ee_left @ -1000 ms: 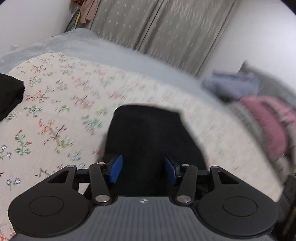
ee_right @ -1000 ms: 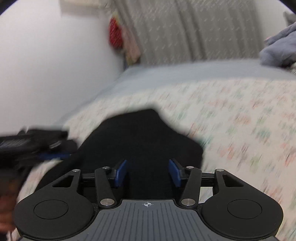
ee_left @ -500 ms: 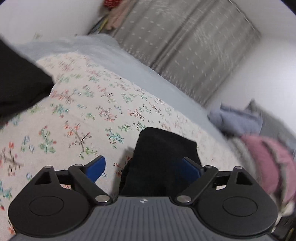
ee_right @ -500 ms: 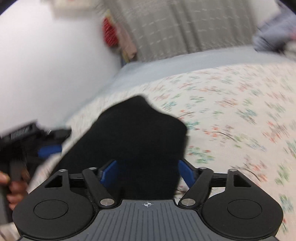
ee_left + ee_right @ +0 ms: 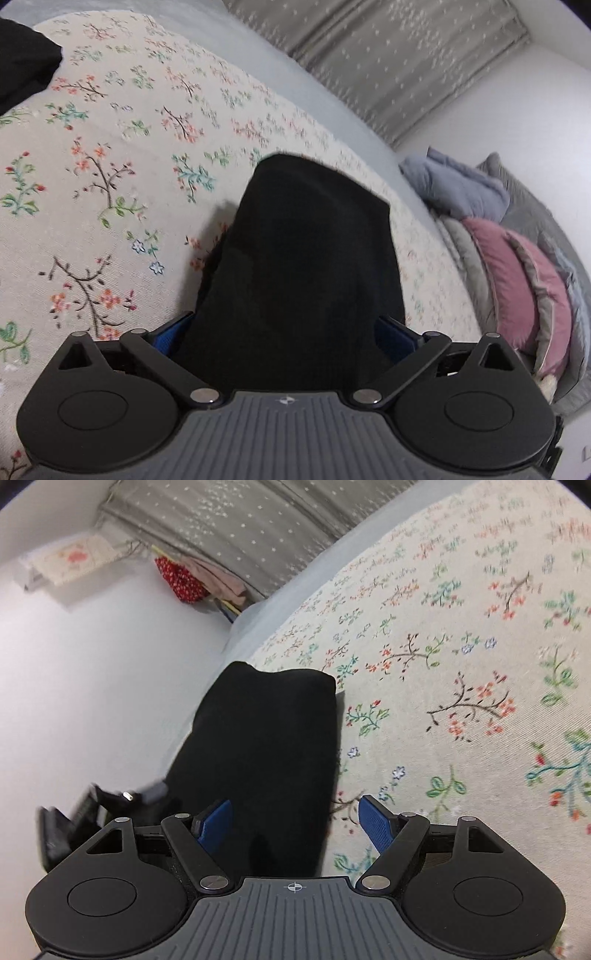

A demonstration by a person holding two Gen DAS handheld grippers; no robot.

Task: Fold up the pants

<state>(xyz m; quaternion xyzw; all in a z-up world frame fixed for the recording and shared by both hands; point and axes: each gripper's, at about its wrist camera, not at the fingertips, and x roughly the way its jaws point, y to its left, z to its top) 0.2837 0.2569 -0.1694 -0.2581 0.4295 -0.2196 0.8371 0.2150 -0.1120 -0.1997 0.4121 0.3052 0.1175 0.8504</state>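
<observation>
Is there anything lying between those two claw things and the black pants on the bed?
Nothing visible does. The black pants already lie between the opening jaws of the left gripper, and one edge sits between the spread fingers of the right gripper.

No readable text in either view; only marks are small white emblems moulded on each gripper body: a pinwheel-like logo on the left gripper [image 5: 284, 334] housing, a crosshair symbol on the right gripper [image 5: 295, 823] housing; a faint letter fragment at 4 o'clock in the left view, illegible.
</observation>
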